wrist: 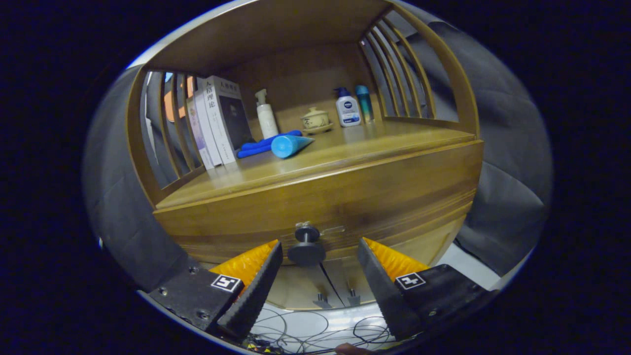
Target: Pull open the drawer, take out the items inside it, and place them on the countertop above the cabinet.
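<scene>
A wooden cabinet's drawer front (345, 197) faces me, closed, with a dark round knob (306, 249) at its middle. My gripper (319, 251) is open; the knob sits between the two fingertips, nearer the left one, and neither finger touches it. Above the drawer lies the countertop (315, 162), a wooden shelf with slatted sides. On it lie a blue tube (291, 145) and a blue handled tool (266, 144). The drawer's inside is hidden.
At the back of the shelf stand several books (217, 118), a white pump bottle (266, 118), a small lidded cup on a saucer (315, 120), a white lotion bottle (347, 109) and a teal bottle (365, 102). Two lower door knobs (337, 298) and loose cables (315, 330) lie below.
</scene>
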The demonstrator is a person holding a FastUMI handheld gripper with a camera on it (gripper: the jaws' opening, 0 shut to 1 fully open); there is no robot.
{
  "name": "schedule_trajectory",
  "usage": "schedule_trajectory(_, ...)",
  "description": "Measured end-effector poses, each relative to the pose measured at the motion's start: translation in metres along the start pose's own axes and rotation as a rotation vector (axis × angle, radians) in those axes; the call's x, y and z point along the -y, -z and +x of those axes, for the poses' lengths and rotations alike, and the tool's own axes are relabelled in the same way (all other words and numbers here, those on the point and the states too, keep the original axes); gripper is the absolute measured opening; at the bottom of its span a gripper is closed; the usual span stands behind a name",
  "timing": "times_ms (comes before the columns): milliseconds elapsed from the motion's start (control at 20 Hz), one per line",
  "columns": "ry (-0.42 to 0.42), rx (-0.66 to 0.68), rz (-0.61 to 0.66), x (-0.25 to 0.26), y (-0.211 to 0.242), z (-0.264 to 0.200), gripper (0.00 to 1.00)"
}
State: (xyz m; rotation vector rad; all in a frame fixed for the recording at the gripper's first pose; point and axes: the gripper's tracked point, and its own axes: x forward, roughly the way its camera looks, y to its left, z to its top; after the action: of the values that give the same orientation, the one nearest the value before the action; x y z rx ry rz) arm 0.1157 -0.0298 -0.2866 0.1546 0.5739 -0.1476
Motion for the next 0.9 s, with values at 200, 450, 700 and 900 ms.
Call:
schedule_trajectory(200, -0.061, 0.046, -0.070, -0.012, -0.012, -0.062, 0.99)
schedule_trajectory(450, -0.129, 0.177, -0.177, -0.030, -0.035, -0.160, 0.99)
schedule_trajectory(700, -0.187, 0.314, -0.229, -0.050, -0.049, -0.260, 0.99)
schedule_trajectory(900, -0.277, 0.378, -0.185, -0.068, -0.057, -0.316, 0.99)
